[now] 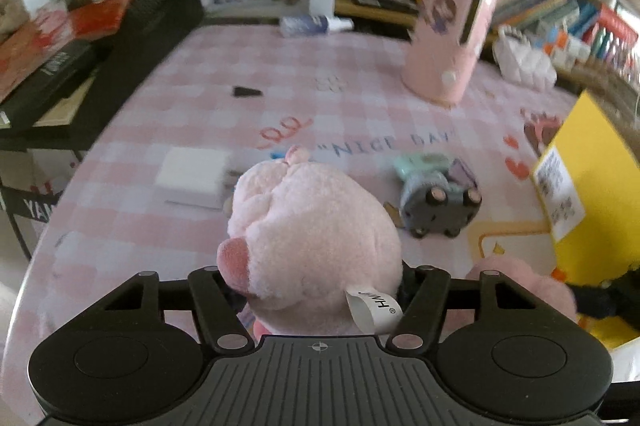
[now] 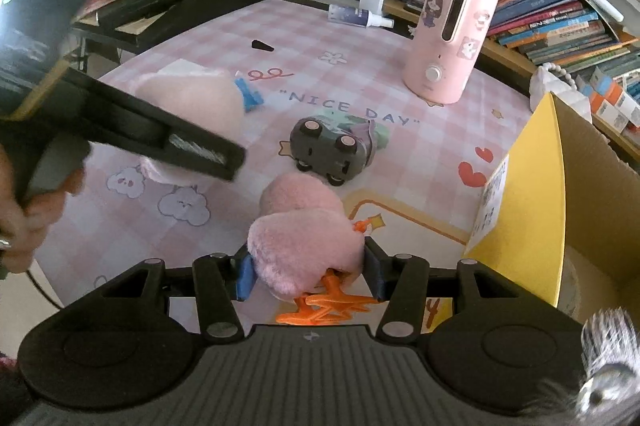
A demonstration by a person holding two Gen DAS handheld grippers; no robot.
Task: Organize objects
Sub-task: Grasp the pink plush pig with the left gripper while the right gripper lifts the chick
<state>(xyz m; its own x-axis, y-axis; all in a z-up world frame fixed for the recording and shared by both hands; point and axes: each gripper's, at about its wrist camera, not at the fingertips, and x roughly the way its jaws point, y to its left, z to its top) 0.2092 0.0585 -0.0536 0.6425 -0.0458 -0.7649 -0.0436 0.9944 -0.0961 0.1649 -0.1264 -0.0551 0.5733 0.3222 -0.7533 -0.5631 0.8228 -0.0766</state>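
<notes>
Left gripper (image 1: 316, 278): I have it around the pale pink plush (image 1: 312, 242); the toy fills the gap between the jaws, but the pads are hidden behind it, so I cannot tell whether they press on it.
Pale plush: it sits on the checked tablecloth (image 1: 168, 114), just in front of the white pad (image 1: 192, 176); a white tag hangs from its near side.
Right gripper (image 2: 308, 272): I have it clamped on the darker pink plush (image 2: 308, 246); the blue pads (image 2: 246, 276) press into both its sides.
Dark plush: orange plastic feet stick out under it, toward the camera; from the left wrist I see only a pink edge of it at the right.
Toy car (image 2: 332, 148): lies tipped on its side with the wheels showing, mid-table, between the two plushes and the "NICE DAY" print.
Yellow box (image 2: 532, 210): at my right, open, just beside the right gripper.
Pink cylinder (image 2: 450, 38): upright at the far side of the table, well apart from the toys.
Spray bottle (image 2: 358, 16): lying flat by the white post.
Hand (image 2: 28, 210): grips the left tool's handle at the left edge of the right wrist view.
</notes>
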